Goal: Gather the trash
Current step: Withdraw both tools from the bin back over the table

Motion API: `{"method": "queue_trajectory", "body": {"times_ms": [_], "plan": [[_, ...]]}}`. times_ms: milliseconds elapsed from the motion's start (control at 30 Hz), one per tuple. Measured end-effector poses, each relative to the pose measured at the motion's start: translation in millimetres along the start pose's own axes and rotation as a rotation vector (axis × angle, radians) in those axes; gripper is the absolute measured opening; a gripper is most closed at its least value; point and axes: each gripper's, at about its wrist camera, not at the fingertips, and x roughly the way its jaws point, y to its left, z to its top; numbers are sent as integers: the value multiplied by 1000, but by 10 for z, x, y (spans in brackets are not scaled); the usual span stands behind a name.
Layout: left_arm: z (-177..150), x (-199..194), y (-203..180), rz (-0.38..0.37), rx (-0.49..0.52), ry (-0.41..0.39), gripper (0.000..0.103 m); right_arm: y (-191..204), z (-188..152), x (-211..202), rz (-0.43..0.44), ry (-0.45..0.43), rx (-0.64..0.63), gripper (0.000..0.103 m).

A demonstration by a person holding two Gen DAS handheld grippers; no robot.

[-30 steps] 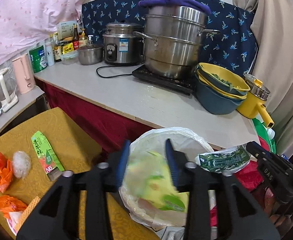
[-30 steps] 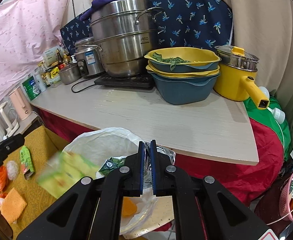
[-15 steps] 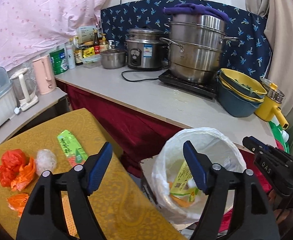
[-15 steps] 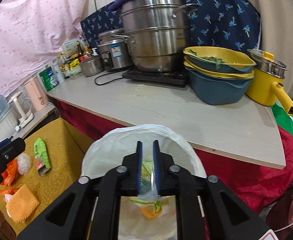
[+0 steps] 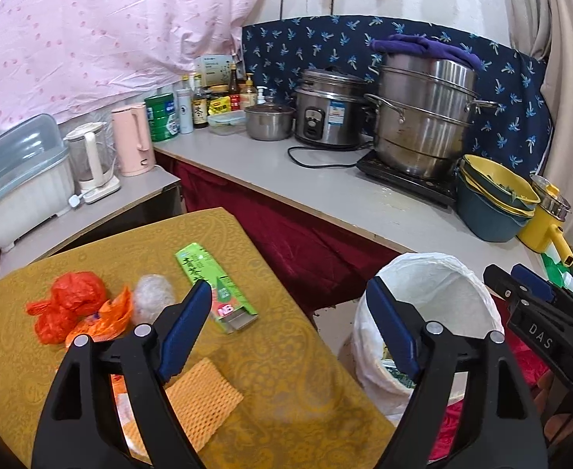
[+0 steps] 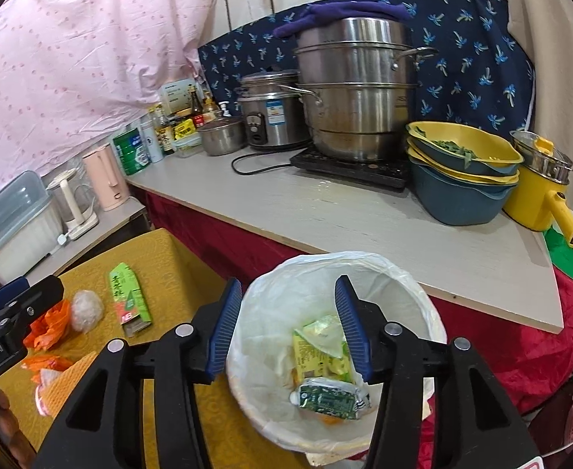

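Trash bin: round bin lined with thin, crinkled white plastic (image 6: 337, 351), on the floor just right of the table, below the counter edge.
Inside the bin: glossy yellow-green wrapper (image 6: 317, 348) and a crumpled green foil pack (image 6: 325, 400).
Table: ochre patterned cloth (image 5: 294, 371); its right edge is near the bin rim.
Trash on the table: flat green carton (image 5: 216, 287), orange crumpled bags (image 5: 71, 305), clear plastic ball (image 5: 153, 297), orange foam net (image 5: 204, 398).
Left gripper (image 5: 288, 330): jaws opening, empty, over the table's right edge.
Right gripper (image 6: 288, 332): jaws opening, empty, above the bin mouth.
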Motion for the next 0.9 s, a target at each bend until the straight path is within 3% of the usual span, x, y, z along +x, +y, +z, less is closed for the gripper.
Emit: {"method": "queue_trajectory", "body": {"times_ms": [533,900], "plan": [[-245,-434,763,98,-80,-5,78,863,-223,-281,112,15,-80,59],[-752,-519,1448,210,-133,70,78,1390,-551,-211,200,87,-123,60]]}}
